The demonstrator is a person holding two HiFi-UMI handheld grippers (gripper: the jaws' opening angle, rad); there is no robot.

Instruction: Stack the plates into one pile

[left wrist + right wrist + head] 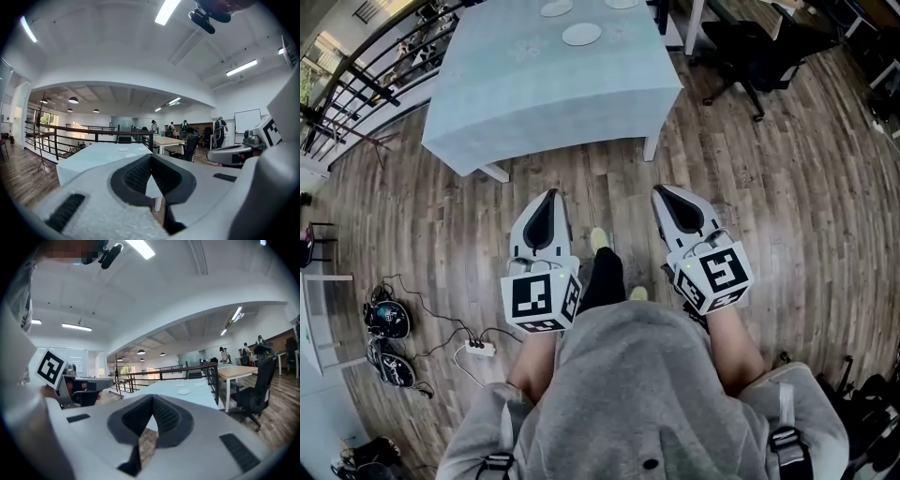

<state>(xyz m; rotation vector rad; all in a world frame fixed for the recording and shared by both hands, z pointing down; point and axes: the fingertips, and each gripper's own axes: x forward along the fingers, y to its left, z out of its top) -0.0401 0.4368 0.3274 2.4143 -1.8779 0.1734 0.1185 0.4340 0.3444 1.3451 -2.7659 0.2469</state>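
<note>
Facing: a long table under a pale blue-green cloth [544, 94]. The person in a grey hoodie [637, 394] stands just short of its near end, on a brown wood-plank floor [787, 216].
Plates: three small round white plates [581, 35] sit on the far part of the tabletop. They lie apart from each other, not piled, and one is cut off by the top edge of the head view.
Left hand: the left gripper [549, 197] is a white two-jaw tool with a black-and-white marker cube. Its jaws are pressed together with nothing between them. It points at the table and is well apart from the plates.
Right hand: the right gripper [660, 192] is the same kind of tool, jaws also squeezed closed and empty. It sits side by side with the left one over the floor.
Right of table: a black office chair [755, 52].
Left of table: a dark metal railing [356, 84].
Floor clutter: two dark helmets [386, 319] and a white power strip [478, 348] with a cable, off to the person's left.
</note>
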